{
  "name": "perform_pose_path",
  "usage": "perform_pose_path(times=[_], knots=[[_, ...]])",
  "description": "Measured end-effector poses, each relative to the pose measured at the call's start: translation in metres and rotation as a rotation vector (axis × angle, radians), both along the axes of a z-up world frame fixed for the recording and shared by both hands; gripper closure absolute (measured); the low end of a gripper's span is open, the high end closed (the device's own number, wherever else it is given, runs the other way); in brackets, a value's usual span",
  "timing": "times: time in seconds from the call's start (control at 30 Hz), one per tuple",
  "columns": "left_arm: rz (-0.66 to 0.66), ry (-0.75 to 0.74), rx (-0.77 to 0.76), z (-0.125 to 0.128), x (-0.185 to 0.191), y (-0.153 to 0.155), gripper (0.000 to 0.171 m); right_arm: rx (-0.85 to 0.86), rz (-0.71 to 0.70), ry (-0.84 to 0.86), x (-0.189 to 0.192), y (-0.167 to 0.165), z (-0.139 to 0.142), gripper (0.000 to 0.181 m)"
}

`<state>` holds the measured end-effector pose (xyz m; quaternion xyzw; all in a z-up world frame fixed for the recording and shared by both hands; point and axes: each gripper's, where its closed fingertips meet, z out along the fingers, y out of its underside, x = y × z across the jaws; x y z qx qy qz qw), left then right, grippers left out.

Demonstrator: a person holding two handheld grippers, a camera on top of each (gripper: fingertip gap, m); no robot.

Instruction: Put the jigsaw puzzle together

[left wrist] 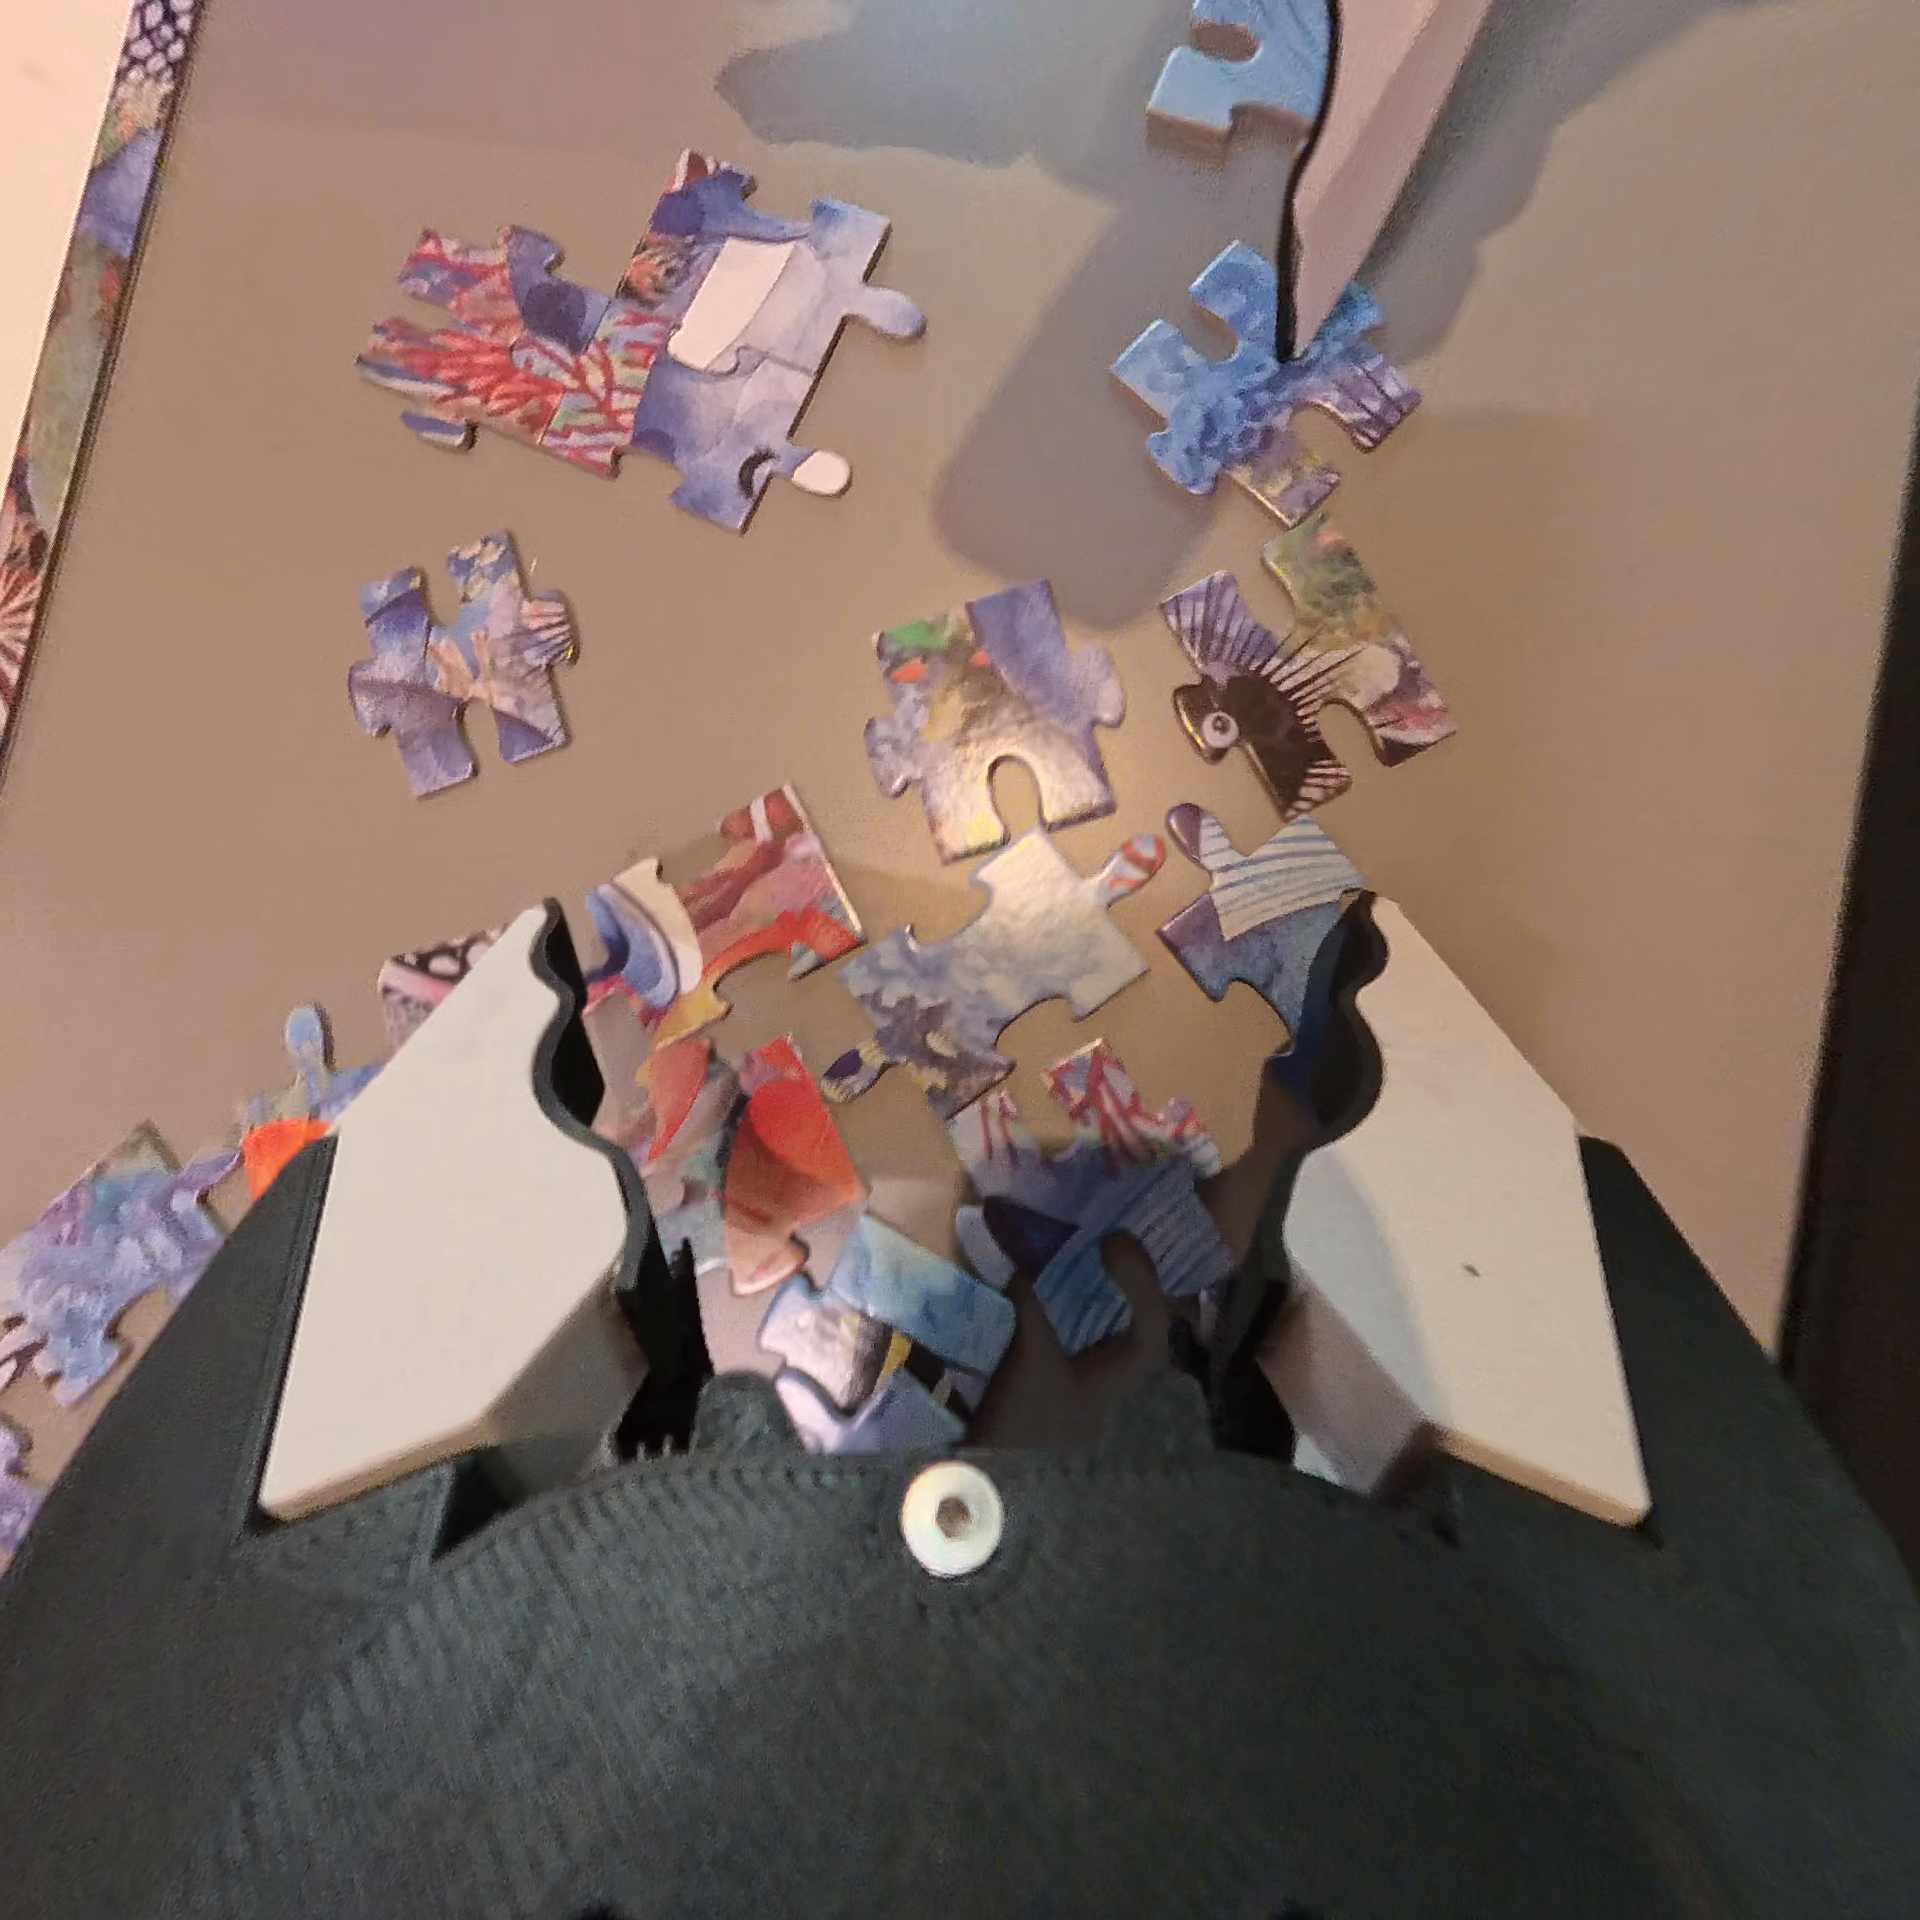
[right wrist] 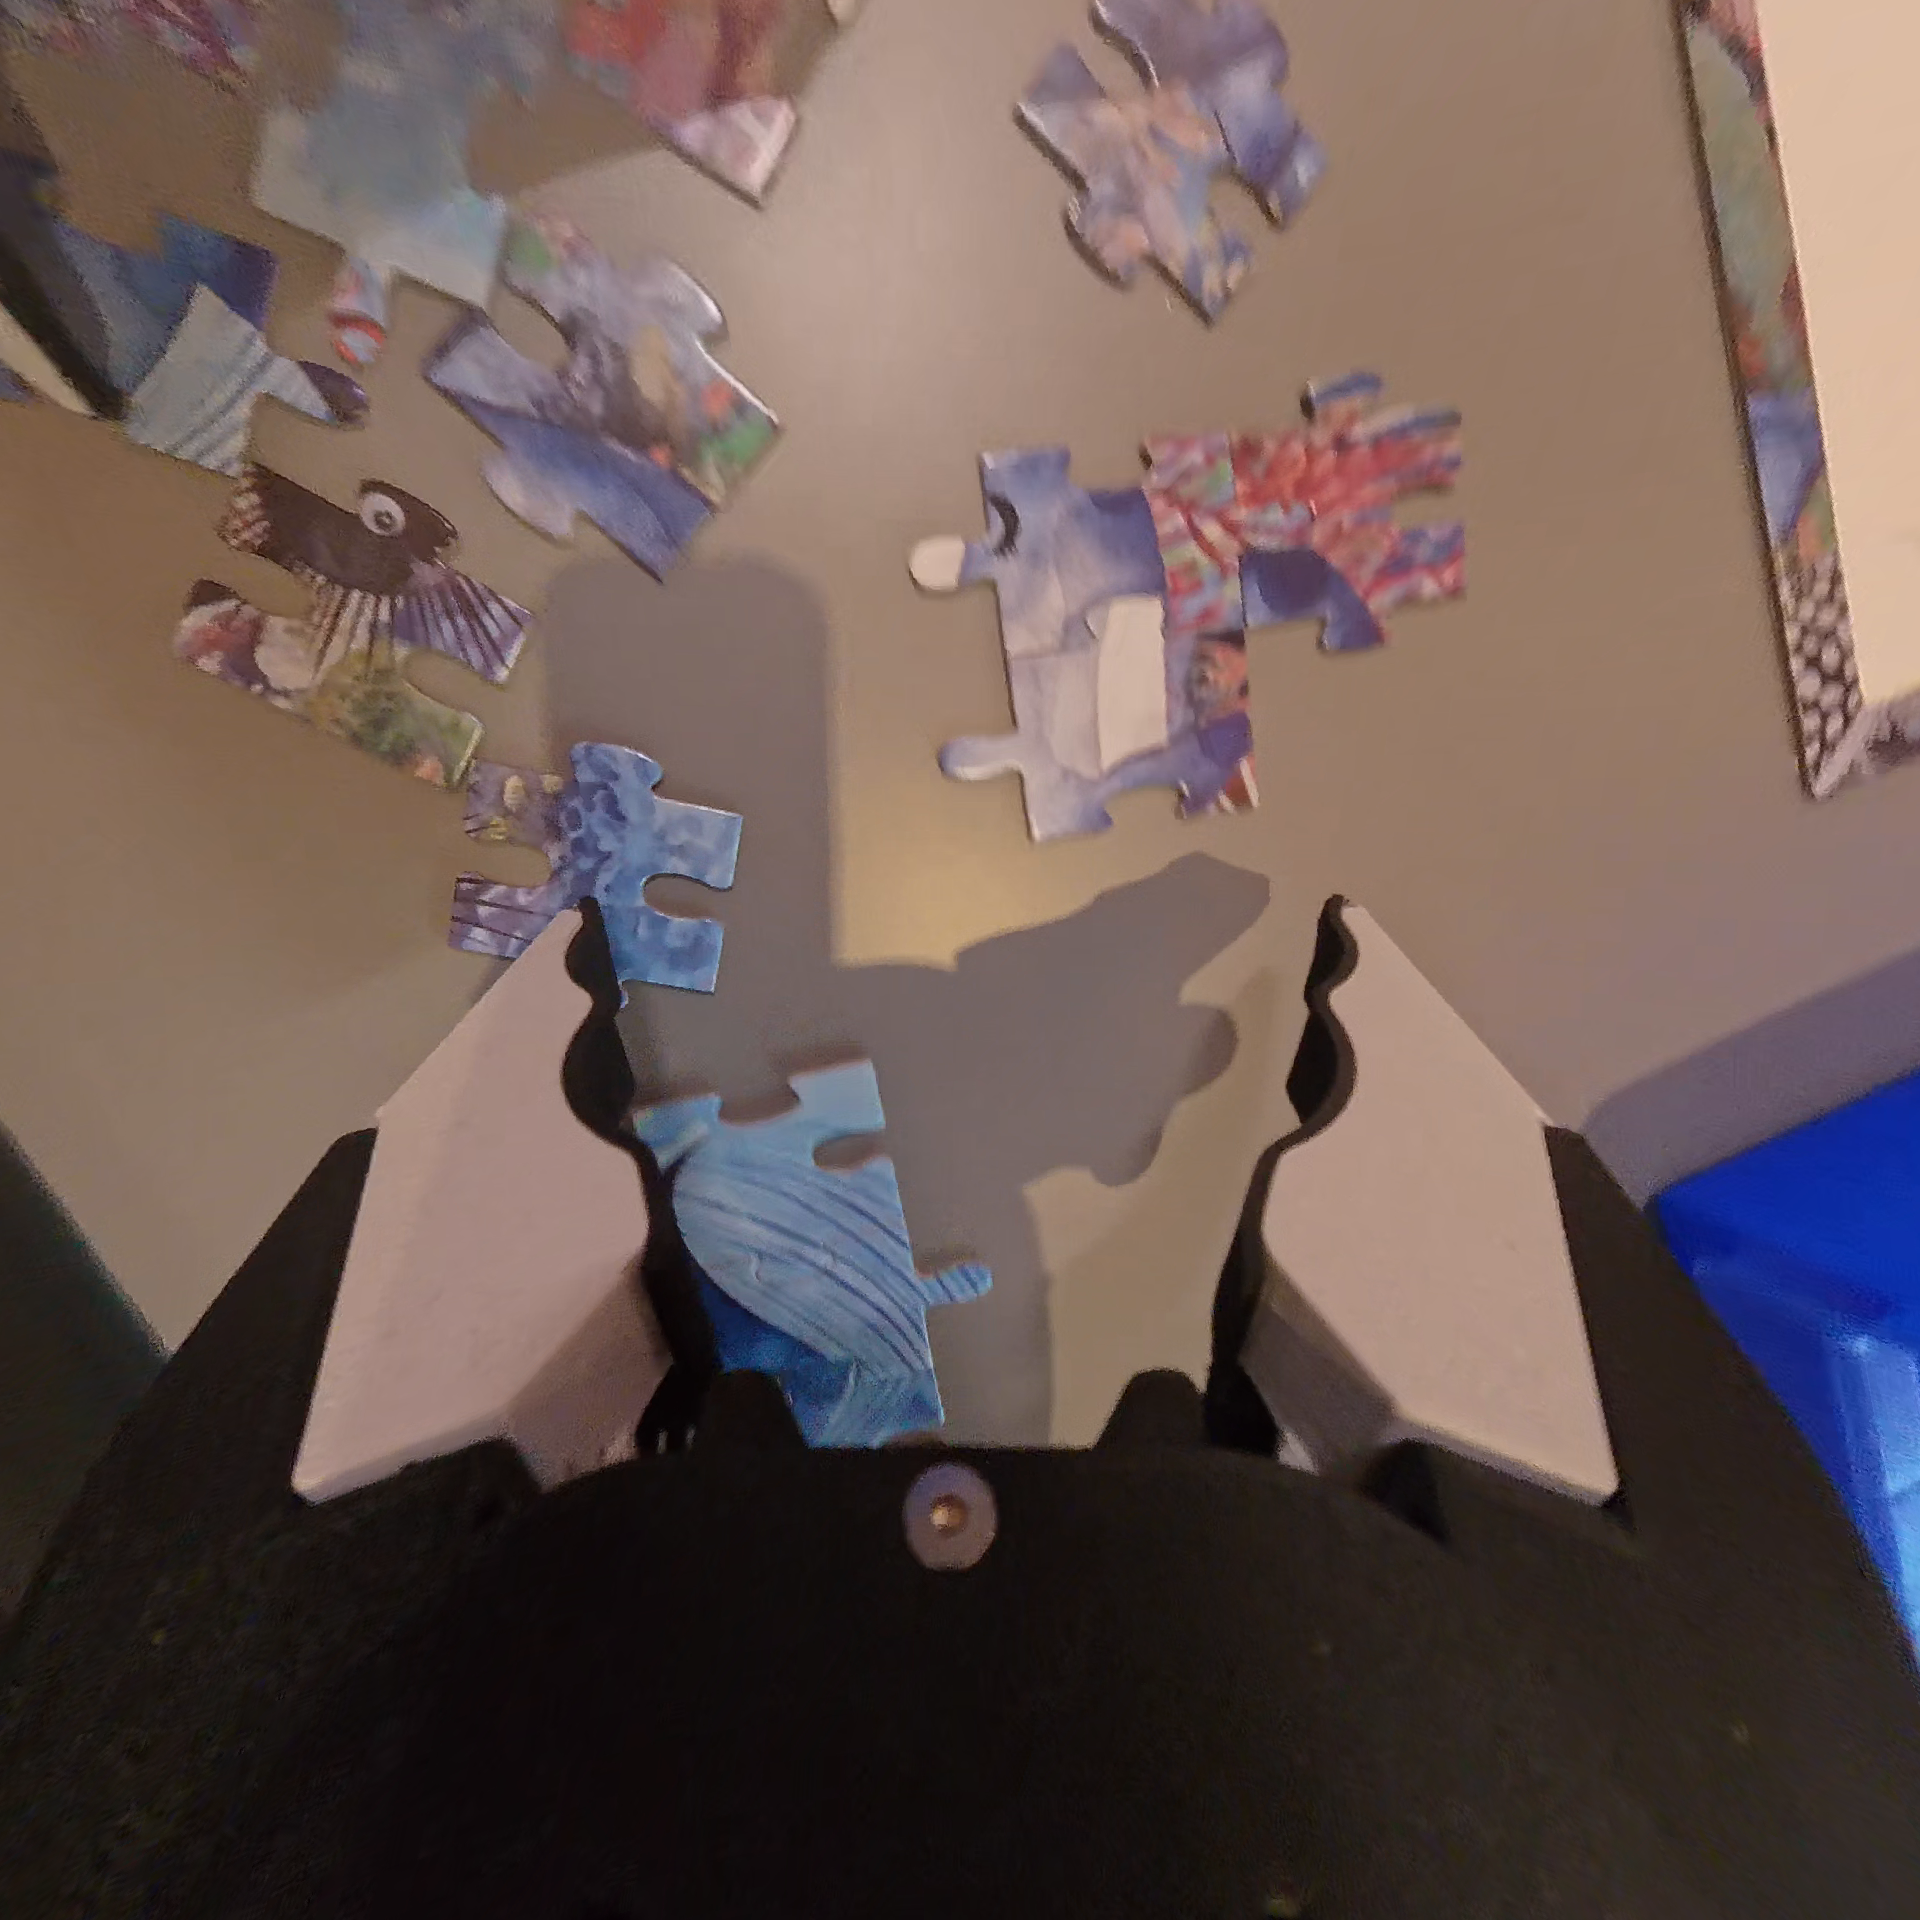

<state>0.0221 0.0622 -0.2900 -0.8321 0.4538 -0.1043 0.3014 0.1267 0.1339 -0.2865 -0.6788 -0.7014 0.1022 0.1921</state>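
The left hand-held gripper (left wrist: 956,977) hangs released over the grey desk (left wrist: 260,831), its white fingers (left wrist: 457,1195) spread wide with nothing between them. Under and between them, in the lower middle of the left wrist view, loose jigsaw pieces crowd together, among them an orange piece (left wrist: 790,1174) and a pale blue piece (left wrist: 997,966). Above these, right of centre, lie a glossy piece (left wrist: 987,717) and a black fish piece (left wrist: 1299,696). In the upper left of that frame sits a joined cluster (left wrist: 644,332) of red coral and blue pieces, with a small blue pair (left wrist: 457,665) below it. A strip of patterned puzzle frame (left wrist: 62,436) runs along the left edge.

At the upper right of the left wrist view, one finger tip of the right hand-held gripper (right wrist: 956,935) touches a speckled blue piece (left wrist: 1257,384), with a light blue piece (left wrist: 1236,73) above it at the frame's top edge.

In the right wrist view this gripper is also spread apart and grasps nothing. The speckled blue piece (right wrist: 623,862) lies at the tip of its left finger (right wrist: 488,1174). The light blue piece (right wrist: 800,1236), striped like a whale, lies flat on the desk low between the fingers, close against the left one. The joined cluster (right wrist: 1205,613) sits right of centre, and the fish piece (right wrist: 343,613) at the left. A blue object (right wrist: 1808,1278) shows at the lower right edge.
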Motion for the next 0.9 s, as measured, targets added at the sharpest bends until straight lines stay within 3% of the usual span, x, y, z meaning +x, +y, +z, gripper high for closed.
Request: perform_pose_path(times=[0.2, 0.37, 0.47, 0.6, 0.77, 0.9], knots=[[0.086, 0.028, -0.067, -0.004, -0.050, -0.011, 0.031, 0.017, 0.117, 0.076, -0.066, -0.026, 0.002, 0.053], [0.176, 0.089, -0.045, 0.001, -0.106, -0.014, 0.033, 0.089, 0.176, 0.155, -0.125, -0.043, 0.010, 0.066], [0.191, 0.080, 0.000, 0.015, -0.124, -0.017, 0.038, 0.134, 0.184, 0.166, -0.129, -0.039, 0.016, 0.071], [0.133, 0.010, -0.051, 0.027, -0.128, -0.043, 0.036, -0.015, 0.182, 0.275, -0.123, -0.050, 0.031, 0.091], [-0.003, 0.033, -0.102, 0.003, -0.105, -0.081, 0.013, -0.115, 0.337, 0.307, -0.131, -0.094, 0.029, 0.092], [0.013, 0.085, -0.062, -0.003, -0.110, -0.078, 0.014, -0.087, 0.344, 0.279, -0.133, -0.095, 0.018, 0.091]])
